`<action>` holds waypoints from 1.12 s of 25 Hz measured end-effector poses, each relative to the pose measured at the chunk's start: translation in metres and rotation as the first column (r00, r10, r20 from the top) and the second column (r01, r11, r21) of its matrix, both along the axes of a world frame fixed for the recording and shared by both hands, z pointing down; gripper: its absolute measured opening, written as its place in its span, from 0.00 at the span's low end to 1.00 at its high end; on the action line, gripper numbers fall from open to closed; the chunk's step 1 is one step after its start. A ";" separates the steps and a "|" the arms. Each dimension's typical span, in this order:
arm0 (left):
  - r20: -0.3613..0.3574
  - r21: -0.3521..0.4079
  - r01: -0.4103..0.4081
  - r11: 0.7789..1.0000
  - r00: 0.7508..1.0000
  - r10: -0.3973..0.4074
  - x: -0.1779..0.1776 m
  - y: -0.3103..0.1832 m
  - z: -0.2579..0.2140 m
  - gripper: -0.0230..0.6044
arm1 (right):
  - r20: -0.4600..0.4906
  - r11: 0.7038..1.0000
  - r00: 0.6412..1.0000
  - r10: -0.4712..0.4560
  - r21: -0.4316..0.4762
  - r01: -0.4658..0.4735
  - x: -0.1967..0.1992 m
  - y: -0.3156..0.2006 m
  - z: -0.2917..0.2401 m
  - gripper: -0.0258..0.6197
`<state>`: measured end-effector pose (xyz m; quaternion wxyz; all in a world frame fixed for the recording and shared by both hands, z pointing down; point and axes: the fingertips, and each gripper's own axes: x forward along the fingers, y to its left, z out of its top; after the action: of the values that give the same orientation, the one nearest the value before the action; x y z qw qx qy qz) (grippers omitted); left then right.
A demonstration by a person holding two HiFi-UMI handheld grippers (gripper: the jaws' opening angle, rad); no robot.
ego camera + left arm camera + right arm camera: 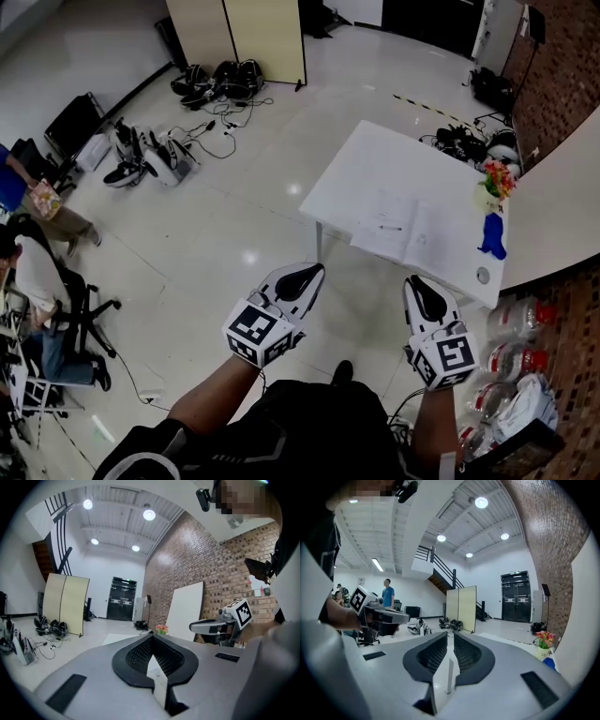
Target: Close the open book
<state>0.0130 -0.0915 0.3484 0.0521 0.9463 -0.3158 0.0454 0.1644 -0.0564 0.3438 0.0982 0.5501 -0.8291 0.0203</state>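
1. Left gripper (313, 270): held low over the floor, short of the table (361, 169). Jaws together at the tips, nothing between them. Its own view looks along the jaws past the table edge toward a brick wall (187, 569).
2. Right gripper (413, 282): level with the left one, near the table's closest edge. Jaws closed to a thin slit, nothing held.
3. Book (405, 232): lies open and flat, pages up, at the near end of the table. It is ahead of both grippers and apart from them, closer to the right one.
4. Flowers (496, 180): in a pale vase at the table's right edge, beyond the book.
5. Blue object (492, 236): just this side of the flowers, to the right of the book; what it is cannot be told.
6. White board (558, 206): leans at the table's right side.
7. Bottles (520, 319): clustered on the floor, right of the right gripper.
8. Folding screen (253, 37): stands at the far end of the floor.
9. Cables and gear (155, 155): scattered on the floor at left.
10. Seated person (37, 277): at the left edge.
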 end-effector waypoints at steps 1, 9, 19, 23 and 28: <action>-0.002 0.000 0.010 1.000 1.000 -0.010 0.006 -0.008 0.000 0.03 | 0.008 1.000 1.000 -0.014 -0.003 0.014 0.006 -0.010 0.001 0.05; 0.038 0.016 0.060 0.998 0.997 -0.061 0.021 -0.069 0.003 0.03 | -0.051 0.991 0.991 -0.123 -0.053 0.121 0.013 -0.085 0.019 0.13; 0.056 -0.125 0.026 0.992 0.998 -0.019 0.013 -0.164 0.090 0.03 | -0.138 0.956 0.977 -0.160 -0.270 0.119 -0.022 -0.178 0.121 0.21; 0.061 -0.218 -0.014 0.976 0.998 0.028 0.006 -0.190 0.138 0.03 | -0.263 0.911 0.943 -0.203 -0.404 0.084 -0.036 -0.200 0.187 0.21; 0.111 -0.303 -0.072 0.950 0.988 0.111 0.017 -0.204 0.184 0.03 | -0.421 0.857 0.846 -0.328 -0.510 0.079 -0.045 -0.212 0.252 0.23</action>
<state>0.0301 -0.2952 0.5323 0.1716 0.9365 -0.2638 0.1548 0.1195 -0.2683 0.5961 0.4394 0.4014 -0.8006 0.0702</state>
